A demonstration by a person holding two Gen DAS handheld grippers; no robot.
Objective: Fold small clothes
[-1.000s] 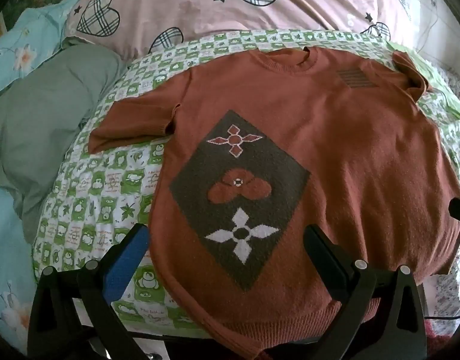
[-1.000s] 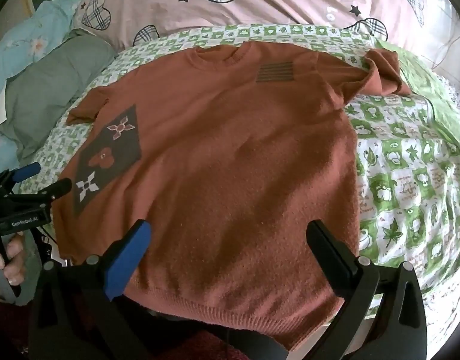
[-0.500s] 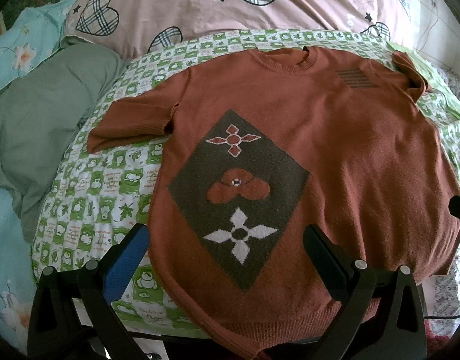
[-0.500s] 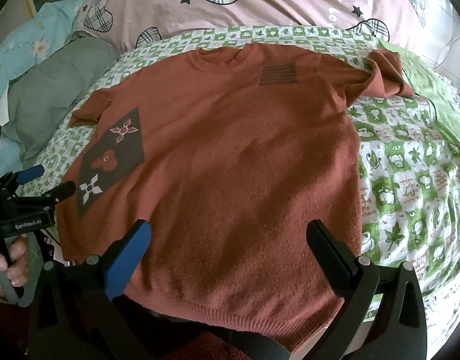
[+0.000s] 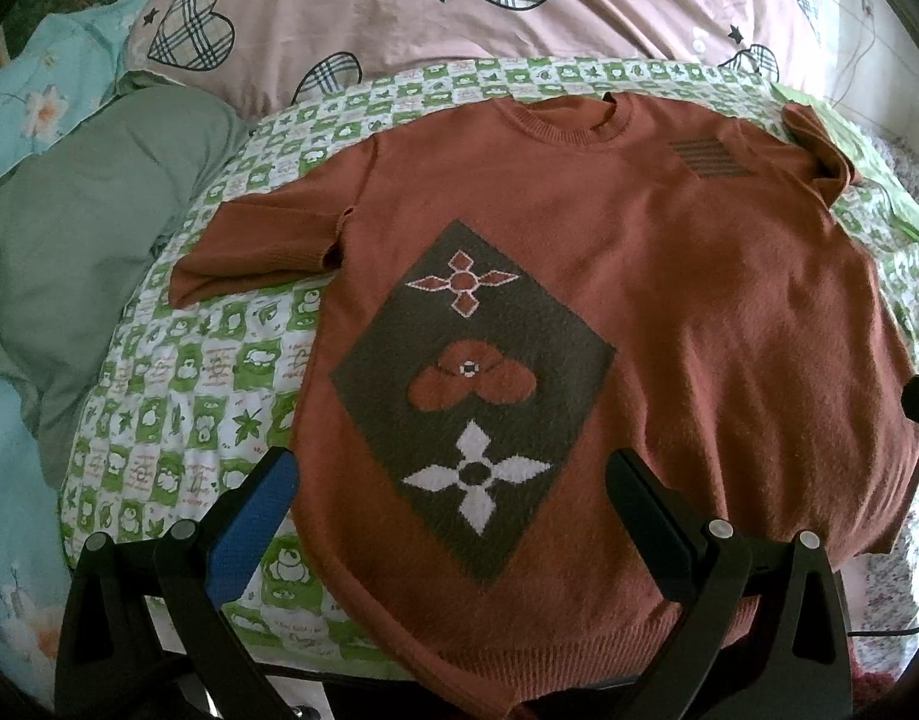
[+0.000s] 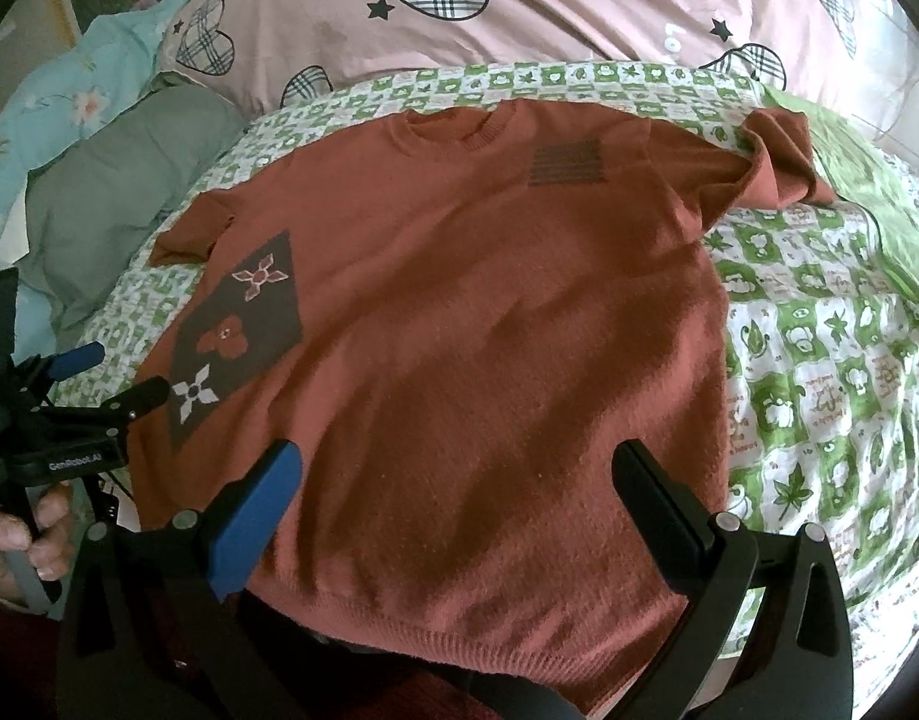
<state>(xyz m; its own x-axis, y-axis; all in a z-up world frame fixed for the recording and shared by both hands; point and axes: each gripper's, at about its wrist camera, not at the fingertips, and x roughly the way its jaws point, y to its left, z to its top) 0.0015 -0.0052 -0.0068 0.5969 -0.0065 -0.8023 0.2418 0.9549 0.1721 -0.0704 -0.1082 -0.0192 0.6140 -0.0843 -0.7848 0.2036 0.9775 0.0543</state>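
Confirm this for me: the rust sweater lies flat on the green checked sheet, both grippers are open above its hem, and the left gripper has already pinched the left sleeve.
One thing is wrong. The left gripper holds nothing; the sleeve lies untouched on the sheet, as the left wrist view shows. The sweater lies flat and the right gripper is open too.

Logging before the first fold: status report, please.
Left gripper open, right gripper open, both empty above the hem. Rust sweater spread flat, unfolded, on the green checked sheet. One sleeve bunched; nothing in the way.
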